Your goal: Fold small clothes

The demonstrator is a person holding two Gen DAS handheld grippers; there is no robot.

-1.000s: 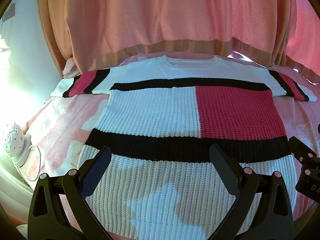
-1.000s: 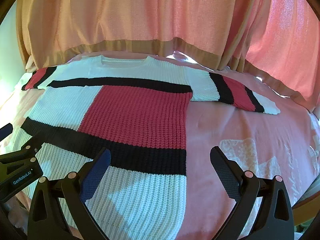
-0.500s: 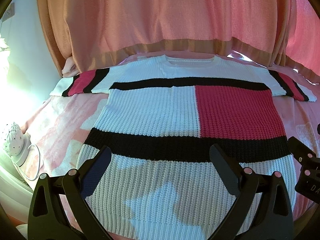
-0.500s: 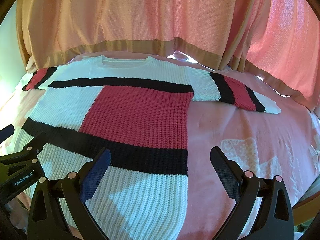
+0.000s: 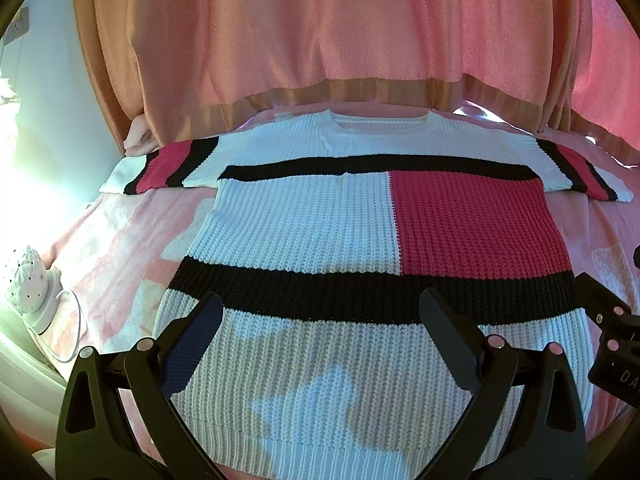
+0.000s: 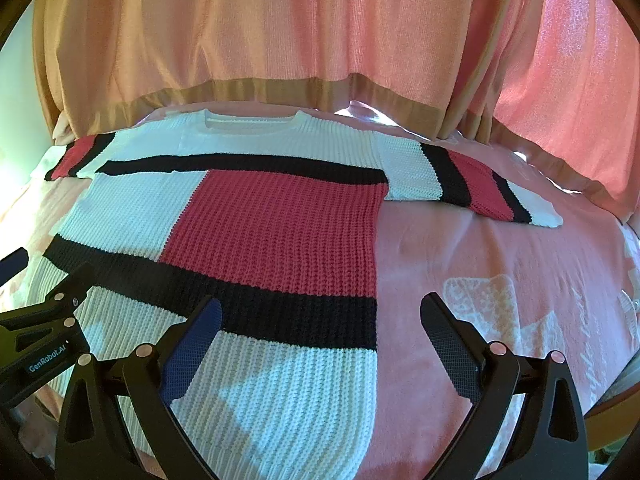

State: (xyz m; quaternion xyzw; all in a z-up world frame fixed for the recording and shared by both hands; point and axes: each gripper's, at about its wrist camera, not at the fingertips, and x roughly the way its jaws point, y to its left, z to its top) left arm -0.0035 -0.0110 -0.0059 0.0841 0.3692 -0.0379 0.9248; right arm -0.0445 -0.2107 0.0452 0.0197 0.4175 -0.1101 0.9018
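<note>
1. Chunky-knit short-sleeved sweater in white, black and red blocks: I see it spread flat and face up on the pink patterned bedspread, neckline toward the far edge, both sleeves stretched out sideways.
2. Left gripper: my left view shows its two black fingers spread wide above the white ribbed hem band, holding nothing. One finger sits near the sweater's left edge, the other over its middle.
3. Right gripper: jaws likewise wide apart and empty. One finger is over the lower white panel, the other over bare bedspread just beyond the sweater's right side seam.
4. Each tool's black body appears at the edge of the other's view, so the pair hover side by side at the hem end.
5. Salmon-pink curtains with tan border: they hang behind the bed, their hem close to the sweater's collar.
6. White dotted lamp-like object with cord: it stands off the bed's left side.
</note>
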